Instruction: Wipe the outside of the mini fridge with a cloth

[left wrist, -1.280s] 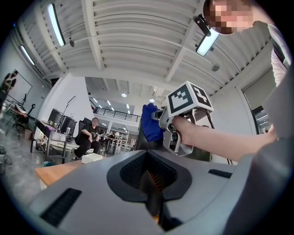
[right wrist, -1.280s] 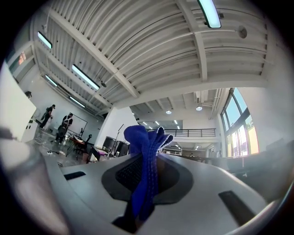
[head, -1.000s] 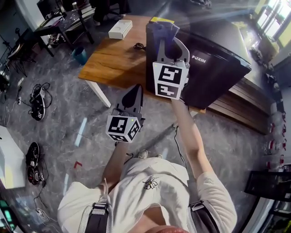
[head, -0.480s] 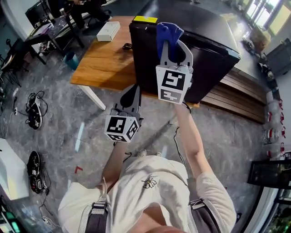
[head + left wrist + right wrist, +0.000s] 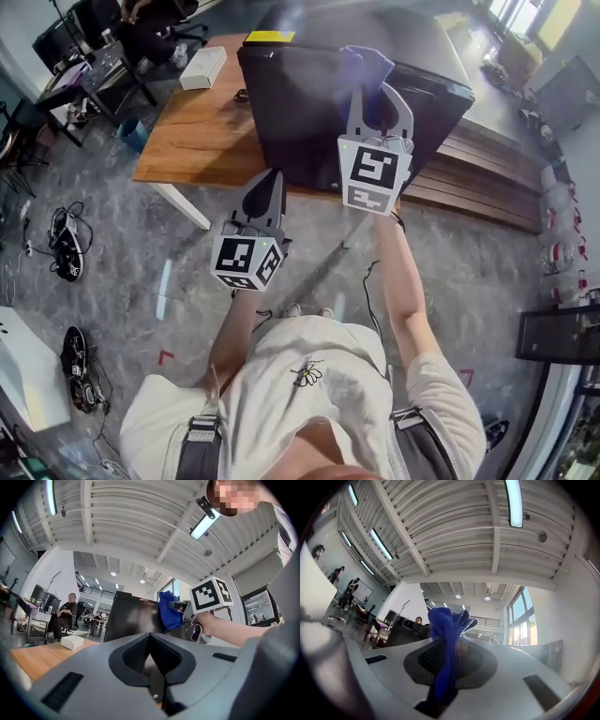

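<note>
Now right claw [image 5: 375, 86] pinches blue cloth [image 5: 367, 59] near mini fridge [image 5: 300, 112] top edge; left claw [image 5: 271, 180] closed, empty.

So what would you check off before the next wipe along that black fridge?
1. Cloth gripped: ok. The right gripper is shut on the blue cloth.
2. Cloth touching the mini fridge: cannot tell. It sits at the top front edge, but contact is not visible.
3. Left gripper out of the way: ok. It is shut, empty, held low and apart from the fridge.
4. Fridge steady: ok. It stands upright on the wooden table.
5. Wiping path free: ok. The white box and cable lie on the table off to the side, away from the cloth.
</note>
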Tool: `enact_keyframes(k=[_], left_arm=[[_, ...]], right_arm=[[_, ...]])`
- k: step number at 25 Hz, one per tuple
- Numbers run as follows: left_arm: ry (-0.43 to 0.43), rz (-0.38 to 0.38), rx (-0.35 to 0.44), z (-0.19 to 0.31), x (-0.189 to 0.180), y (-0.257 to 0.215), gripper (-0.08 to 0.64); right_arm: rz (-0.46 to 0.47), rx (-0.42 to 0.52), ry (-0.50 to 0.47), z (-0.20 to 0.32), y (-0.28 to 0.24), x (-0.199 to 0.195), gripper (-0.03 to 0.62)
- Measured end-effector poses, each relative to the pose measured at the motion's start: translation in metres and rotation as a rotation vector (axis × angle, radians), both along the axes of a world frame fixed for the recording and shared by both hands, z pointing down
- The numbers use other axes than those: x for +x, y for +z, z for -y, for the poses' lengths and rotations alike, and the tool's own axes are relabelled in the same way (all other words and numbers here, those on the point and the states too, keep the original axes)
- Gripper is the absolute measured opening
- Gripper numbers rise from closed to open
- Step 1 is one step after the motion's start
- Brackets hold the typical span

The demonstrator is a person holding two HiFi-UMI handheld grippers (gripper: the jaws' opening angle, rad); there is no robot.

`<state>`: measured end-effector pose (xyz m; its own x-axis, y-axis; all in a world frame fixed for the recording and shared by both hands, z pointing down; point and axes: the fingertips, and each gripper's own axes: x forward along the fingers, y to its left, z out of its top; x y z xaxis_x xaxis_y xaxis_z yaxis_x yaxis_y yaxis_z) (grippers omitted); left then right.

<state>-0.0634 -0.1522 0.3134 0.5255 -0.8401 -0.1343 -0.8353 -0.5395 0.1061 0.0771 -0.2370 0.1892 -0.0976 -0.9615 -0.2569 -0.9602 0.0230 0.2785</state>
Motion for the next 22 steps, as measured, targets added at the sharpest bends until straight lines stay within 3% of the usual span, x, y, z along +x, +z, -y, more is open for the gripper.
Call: enact_keyframes(k=[6,16,22], left_arm=[[0.048,0.011,0.007,-0.005,0.018,-0.002,0.005],[0.052,0.009,-0.009,-0.01,0.019,0.005,0.005],[0.062,0.018,-0.009,-0.013,0.026,0.006,0.005]], right_arm=[[0.046,0.004,0.089,-0.013,0.001,0.05,0.061],[0.093,0.018,0.265,-0.033,0.001,0.136,0.061],[0.049,0.015,0.314,-0.037,0.005,0.155,0.061]])
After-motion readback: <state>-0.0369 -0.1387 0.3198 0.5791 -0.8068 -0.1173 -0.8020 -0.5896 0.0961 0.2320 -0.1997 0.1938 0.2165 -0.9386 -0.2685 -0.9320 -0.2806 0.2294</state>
